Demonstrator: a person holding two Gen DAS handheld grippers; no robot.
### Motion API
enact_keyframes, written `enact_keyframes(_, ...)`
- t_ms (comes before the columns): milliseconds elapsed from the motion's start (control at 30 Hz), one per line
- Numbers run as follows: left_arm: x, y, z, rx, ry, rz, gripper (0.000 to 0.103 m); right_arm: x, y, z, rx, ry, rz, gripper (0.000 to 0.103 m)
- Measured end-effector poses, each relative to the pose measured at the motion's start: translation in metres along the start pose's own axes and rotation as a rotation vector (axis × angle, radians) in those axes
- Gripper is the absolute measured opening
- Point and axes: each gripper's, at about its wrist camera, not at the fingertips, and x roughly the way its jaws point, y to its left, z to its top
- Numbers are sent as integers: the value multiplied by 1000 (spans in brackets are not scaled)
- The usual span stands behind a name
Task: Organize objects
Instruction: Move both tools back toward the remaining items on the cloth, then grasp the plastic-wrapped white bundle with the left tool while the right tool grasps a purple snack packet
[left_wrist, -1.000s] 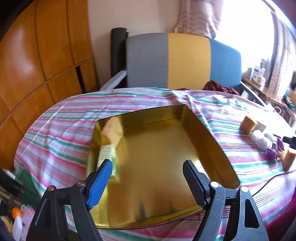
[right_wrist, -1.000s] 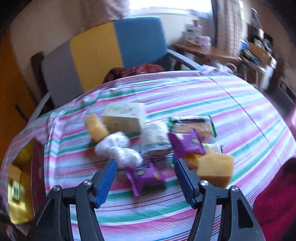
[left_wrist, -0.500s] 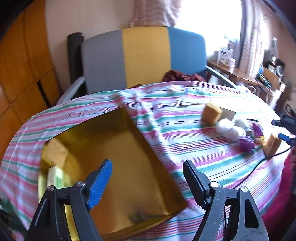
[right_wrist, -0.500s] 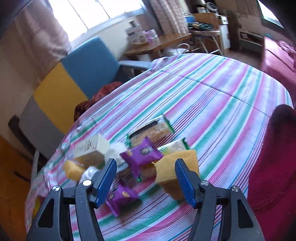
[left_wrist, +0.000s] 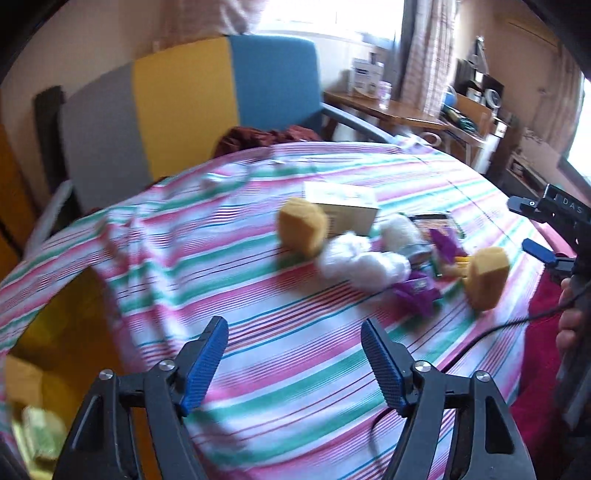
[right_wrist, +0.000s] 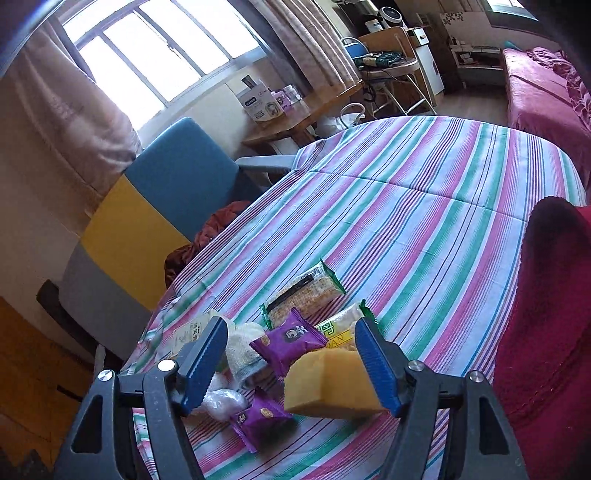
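The left claw (left_wrist: 293, 363) has swung away from the gold box (left_wrist: 55, 332) toward the snack pile, jaws narrowing on nothing. The right claw (right_wrist: 291, 365) has been spreading; it stands released over a yellow sponge (right_wrist: 332, 384) and purple packets (right_wrist: 290, 341). The pile sits mid-counter, box at the left edge. Bare striped cloth (right_wrist: 424, 206) stretches beyond to the far edge.

I'm seeing the pile sitting mid-bench on striped cloth: two yellow sponges (left_wrist: 302, 229) (left_wrist: 487, 277) flanking it, cream box (left_wrist: 341, 208) lying flat behind, white wad (left_wrist: 364, 264) in front of it, purple packets (right_wrist: 290, 341) (right_wrist: 260, 417), clear cracker pack (right_wrist: 304, 291). Gold tray (left_wrist: 55, 332) is sitting at the left, holding a green-labelled packet (left_wrist: 37, 430).
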Motion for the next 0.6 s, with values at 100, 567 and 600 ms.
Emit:
enact_keyframes(100,21,-9,9,-7,38,-43,61,4,1,-1,2,20,8,73)
enact_keyframes(567,109,-39,37,-178,192,-207,64,17,8,-7,-42,97,44,73)
enact_keyframes(600,113,-40,39,-191,195,-210,66,18,8,-7,-42,101,45,73)
